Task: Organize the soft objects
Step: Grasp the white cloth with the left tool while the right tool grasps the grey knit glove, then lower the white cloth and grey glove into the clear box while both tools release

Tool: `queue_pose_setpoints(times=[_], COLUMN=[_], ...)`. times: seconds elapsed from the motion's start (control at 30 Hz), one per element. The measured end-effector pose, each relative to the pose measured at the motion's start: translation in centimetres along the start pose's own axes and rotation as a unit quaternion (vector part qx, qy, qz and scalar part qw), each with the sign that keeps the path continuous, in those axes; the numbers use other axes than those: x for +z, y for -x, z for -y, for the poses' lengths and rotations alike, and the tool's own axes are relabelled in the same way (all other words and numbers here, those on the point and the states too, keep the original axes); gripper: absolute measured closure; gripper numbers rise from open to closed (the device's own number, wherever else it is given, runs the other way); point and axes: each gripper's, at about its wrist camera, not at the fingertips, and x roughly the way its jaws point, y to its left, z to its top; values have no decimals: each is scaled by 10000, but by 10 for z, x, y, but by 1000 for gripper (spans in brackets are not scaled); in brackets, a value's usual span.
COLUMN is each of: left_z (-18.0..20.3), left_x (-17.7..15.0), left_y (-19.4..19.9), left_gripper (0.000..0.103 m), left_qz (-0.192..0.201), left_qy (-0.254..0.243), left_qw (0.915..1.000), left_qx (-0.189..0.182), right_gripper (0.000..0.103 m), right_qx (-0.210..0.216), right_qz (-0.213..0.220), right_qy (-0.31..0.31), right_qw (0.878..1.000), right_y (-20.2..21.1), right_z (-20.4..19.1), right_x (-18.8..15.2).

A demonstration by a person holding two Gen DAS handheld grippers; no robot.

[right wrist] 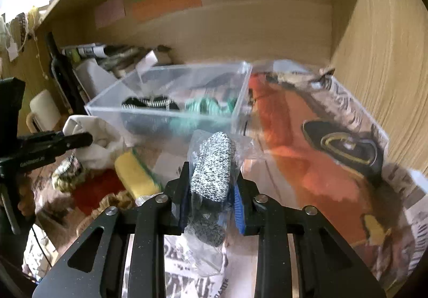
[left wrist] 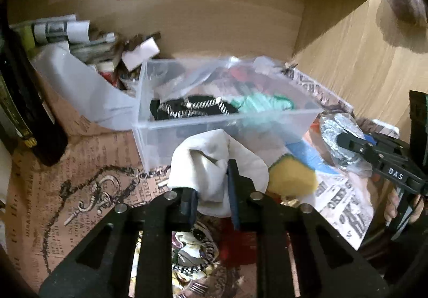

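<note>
My left gripper [left wrist: 214, 185] is shut on a white cloth [left wrist: 211, 161] and holds it in front of a clear plastic bin [left wrist: 278, 121]. The bin holds a black-and-white patterned piece [left wrist: 192, 106] and a green knit piece [left wrist: 256, 102]. My right gripper [right wrist: 212, 185] is shut on a grey speckled knit sock in a clear bag [right wrist: 214, 164], just short of the bin [right wrist: 171, 110]. The right gripper also shows at the right of the left wrist view [left wrist: 345, 141], with the bagged sock [left wrist: 334, 137]. The left gripper [right wrist: 83, 140] with the white cloth [right wrist: 99, 137] shows at the left of the right wrist view.
A yellow sponge [left wrist: 291, 175] lies beside the bin, with a red cloth [right wrist: 93, 191] and a patterned fabric [left wrist: 192, 249] nearby. Newspaper-print paper [left wrist: 80, 177] covers the shelf. A dark bottle [left wrist: 24, 110] and cluttered papers [left wrist: 67, 30] stand at the left; wooden walls [right wrist: 388, 84] close in.
</note>
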Motion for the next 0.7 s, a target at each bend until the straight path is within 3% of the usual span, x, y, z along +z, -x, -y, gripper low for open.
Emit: queue_pose_setpoints(times=[0.4,0.7], left_z=[4,1], left_x=[39,66], left_y=[41,31], left_gripper=[84,84], left_qz=[882,1072], left_qy=[-72,41], left_qw=[9959,9936], left_qx=[188,342], right_gripper=[79,78], right_qx=[285,415], right_qz=[841,1048], right_qy=[299,598], right_qw=[9956,9918], right_y=[16,-1], right_z=[-27,-48], right_x=[46,79])
